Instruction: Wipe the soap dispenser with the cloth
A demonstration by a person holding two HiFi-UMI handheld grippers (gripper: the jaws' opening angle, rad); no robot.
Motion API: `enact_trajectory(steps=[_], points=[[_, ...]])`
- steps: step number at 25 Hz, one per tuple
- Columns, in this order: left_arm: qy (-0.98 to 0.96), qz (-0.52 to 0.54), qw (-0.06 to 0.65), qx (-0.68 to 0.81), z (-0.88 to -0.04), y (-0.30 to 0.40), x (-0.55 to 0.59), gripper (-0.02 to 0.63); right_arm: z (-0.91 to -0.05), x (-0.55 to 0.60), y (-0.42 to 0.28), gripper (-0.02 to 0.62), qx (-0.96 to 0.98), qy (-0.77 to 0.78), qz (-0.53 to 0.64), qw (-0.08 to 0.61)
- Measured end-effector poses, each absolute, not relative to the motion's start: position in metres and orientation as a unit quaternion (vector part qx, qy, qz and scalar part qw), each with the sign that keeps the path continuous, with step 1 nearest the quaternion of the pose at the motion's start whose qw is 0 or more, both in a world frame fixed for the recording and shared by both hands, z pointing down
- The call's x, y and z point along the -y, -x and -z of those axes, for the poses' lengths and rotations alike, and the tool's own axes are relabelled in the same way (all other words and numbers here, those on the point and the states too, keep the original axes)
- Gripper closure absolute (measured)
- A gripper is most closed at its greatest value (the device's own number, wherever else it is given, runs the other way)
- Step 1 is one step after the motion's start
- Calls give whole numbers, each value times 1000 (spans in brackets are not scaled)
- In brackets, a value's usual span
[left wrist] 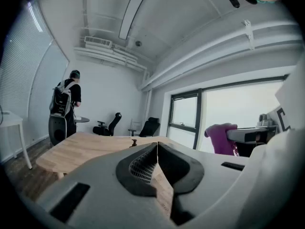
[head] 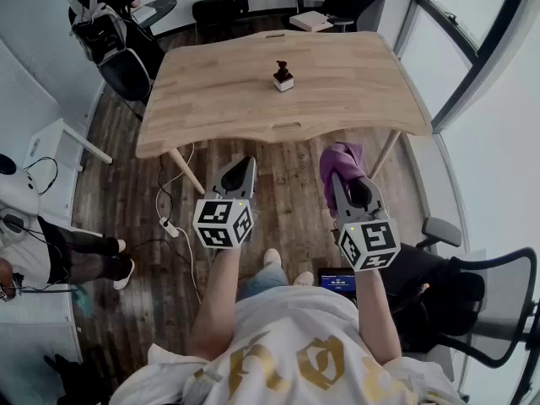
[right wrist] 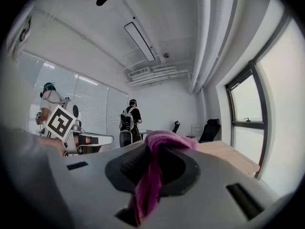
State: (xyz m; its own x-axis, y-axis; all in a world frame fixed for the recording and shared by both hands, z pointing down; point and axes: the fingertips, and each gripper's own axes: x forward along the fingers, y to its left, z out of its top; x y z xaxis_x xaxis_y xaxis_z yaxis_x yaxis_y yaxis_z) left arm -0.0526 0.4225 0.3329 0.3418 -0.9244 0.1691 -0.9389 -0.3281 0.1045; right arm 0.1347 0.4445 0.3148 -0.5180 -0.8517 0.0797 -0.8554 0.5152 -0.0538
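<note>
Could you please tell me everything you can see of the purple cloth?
The cloth is a soft, magenta-purple fabric, crumpled rather than folded. It is pinched between the closed jaws of the right gripper: one bunch bulges out past the jaw tips, the rest trails back between the pads. It is held in the air short of the wooden table, touching nothing else.

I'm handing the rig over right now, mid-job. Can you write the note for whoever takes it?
Left gripper: shut, empty.
Right gripper: shut on the purple cloth.
Dispenser: upright near the middle of the table; both grippers are short of its near edge, over the floor.
Done: cloth in grip.
Left: reach the dispenser and wipe it.
</note>
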Motion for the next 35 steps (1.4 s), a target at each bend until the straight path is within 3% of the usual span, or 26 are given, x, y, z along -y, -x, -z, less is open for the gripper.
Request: enact_trajectory(steps=[35], points=[[-808, -28, 111, 578, -345, 37, -392, 597, -320, -406, -159, 537, 876, -479, -52, 6]])
